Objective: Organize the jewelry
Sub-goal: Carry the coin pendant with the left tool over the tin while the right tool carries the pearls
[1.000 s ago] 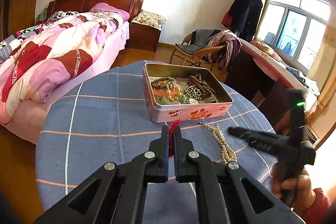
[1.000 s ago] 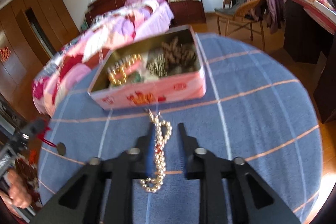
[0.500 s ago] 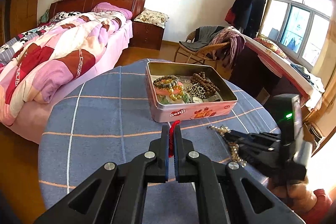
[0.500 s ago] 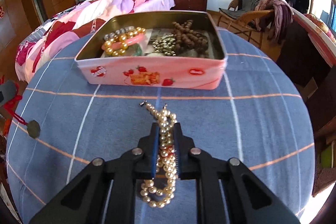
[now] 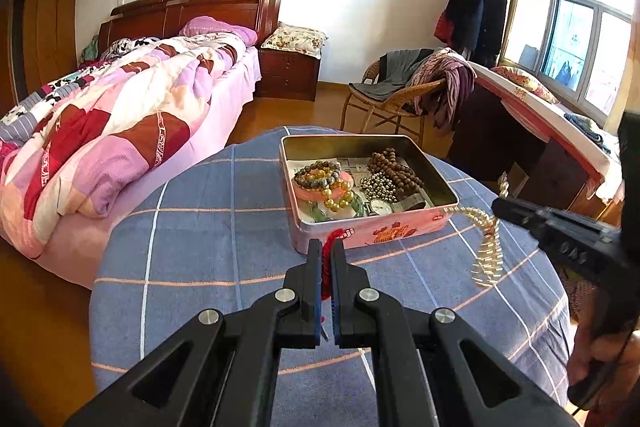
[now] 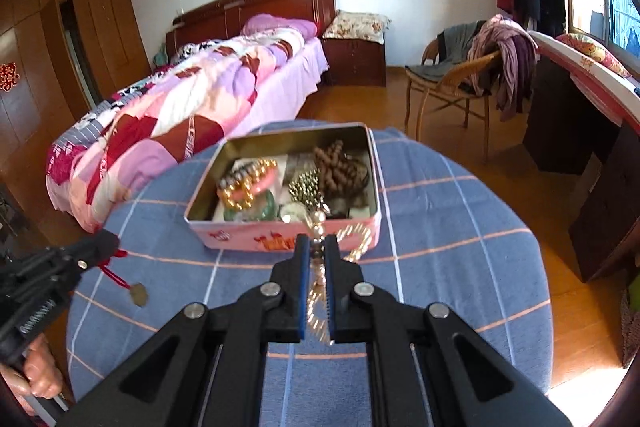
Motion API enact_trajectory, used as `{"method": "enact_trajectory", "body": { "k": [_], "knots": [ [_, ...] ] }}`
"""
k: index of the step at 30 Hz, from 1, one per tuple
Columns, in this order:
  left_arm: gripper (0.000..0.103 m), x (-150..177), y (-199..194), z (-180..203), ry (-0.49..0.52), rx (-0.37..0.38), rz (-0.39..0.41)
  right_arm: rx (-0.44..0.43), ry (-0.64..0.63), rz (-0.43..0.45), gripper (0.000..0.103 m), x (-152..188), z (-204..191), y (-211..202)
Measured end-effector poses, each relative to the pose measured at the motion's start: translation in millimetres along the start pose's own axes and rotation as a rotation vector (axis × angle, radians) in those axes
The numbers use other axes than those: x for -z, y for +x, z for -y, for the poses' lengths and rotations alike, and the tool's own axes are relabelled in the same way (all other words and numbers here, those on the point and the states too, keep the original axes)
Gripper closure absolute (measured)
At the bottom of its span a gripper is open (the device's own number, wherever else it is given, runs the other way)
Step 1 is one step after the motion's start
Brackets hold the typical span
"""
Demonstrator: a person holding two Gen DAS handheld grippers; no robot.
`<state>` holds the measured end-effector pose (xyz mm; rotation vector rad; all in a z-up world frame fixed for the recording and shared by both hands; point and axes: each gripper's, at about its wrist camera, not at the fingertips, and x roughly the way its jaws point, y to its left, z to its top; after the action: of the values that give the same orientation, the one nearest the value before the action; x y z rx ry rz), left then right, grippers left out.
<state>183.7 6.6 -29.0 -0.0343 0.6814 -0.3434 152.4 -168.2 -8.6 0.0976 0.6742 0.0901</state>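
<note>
A pink tin box (image 5: 372, 229) (image 6: 240, 237) stands open on the round blue checked table (image 5: 200, 227) (image 6: 440, 227), holding bead bracelets, a brown bead string and a watch. My left gripper (image 5: 326, 247) is shut on a red cord (image 5: 334, 239); in the right wrist view the cord (image 6: 114, 273) hangs with a small pendant (image 6: 138, 294) above the table. My right gripper (image 6: 316, 241) is shut on a pearl necklace (image 6: 320, 283), lifted off the table just in front of the tin; in the left wrist view the necklace (image 5: 488, 251) dangles from it.
A bed with a pink patchwork quilt (image 5: 100, 131) lies to the left. A wicker chair draped with clothes (image 5: 404, 95) stands behind the table. A dark desk (image 5: 540, 155) runs under the window at the right.
My right gripper has closed on the pearl necklace and lifted it off the table toward the tin. My left gripper still holds the red cord.
</note>
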Motion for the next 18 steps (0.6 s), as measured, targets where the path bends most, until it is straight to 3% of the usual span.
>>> {"method": "enact_trajectory", "body": {
  "k": [10, 18],
  "knots": [
    [0.101, -9.1, -1.8, 4.2, 0.007, -0.016, 0.014, -0.005, -0.026, 0.084, 0.093, -20.1, -7.3, -22.2],
    [0.101, -28.8, -3.5, 13.0, 0.009, 0.021, 0.066, -0.015, -0.05, 0.144, 0.093, -43.0, -14.4, -22.0]
  ]
}}
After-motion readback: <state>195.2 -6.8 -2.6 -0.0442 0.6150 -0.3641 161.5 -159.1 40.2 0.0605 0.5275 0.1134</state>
